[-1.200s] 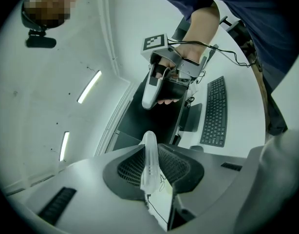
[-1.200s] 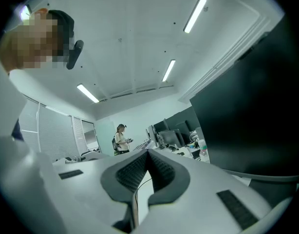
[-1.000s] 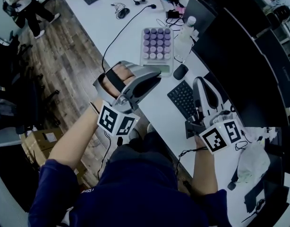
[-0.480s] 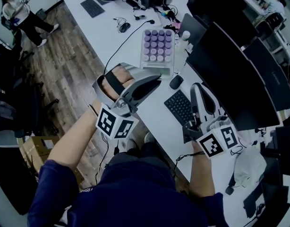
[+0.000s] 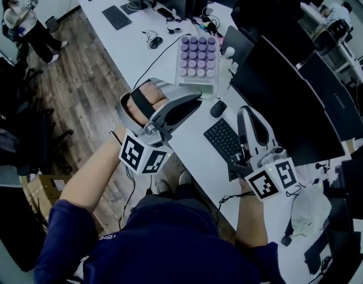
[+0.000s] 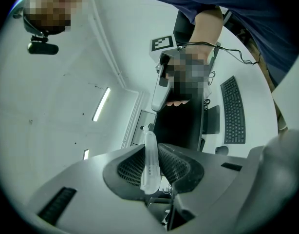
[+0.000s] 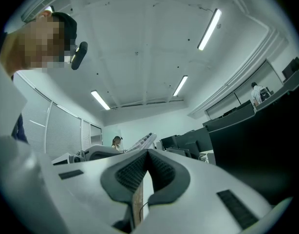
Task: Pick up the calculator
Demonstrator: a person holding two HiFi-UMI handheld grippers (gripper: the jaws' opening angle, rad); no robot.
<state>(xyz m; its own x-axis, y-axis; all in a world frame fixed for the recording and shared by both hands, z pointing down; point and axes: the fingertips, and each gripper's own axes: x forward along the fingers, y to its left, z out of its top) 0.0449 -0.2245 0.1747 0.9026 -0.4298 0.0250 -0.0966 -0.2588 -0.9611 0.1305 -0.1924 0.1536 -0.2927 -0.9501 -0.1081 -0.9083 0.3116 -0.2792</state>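
The calculator (image 5: 197, 58), pale with rows of purple keys, hangs over the white desk (image 5: 146, 52), and my left gripper (image 5: 195, 97) is shut on its near edge. In the left gripper view it shows edge-on as a thin translucent slab (image 6: 150, 167) pinched between the ribbed pads (image 6: 127, 167). My right gripper (image 5: 245, 112) floats above the black keyboard (image 5: 224, 139), its jaws shut with nothing in them. From the right gripper view (image 7: 148, 155) the tilted calculator (image 7: 140, 143) shows beyond the shut jaws.
A dark mouse (image 5: 218, 108) lies beyond the keyboard, and a clear bottle (image 5: 227, 57) stands right of the calculator. Black monitors (image 5: 282, 93) line the desk's right side. Cables and another keyboard (image 5: 117, 16) lie further back. A person (image 5: 28, 22) stands at the far left.
Both grippers have risen, and the calculator has gone up with the left one, still at its tips. The desk, keyboard and mouse now look smaller below them.
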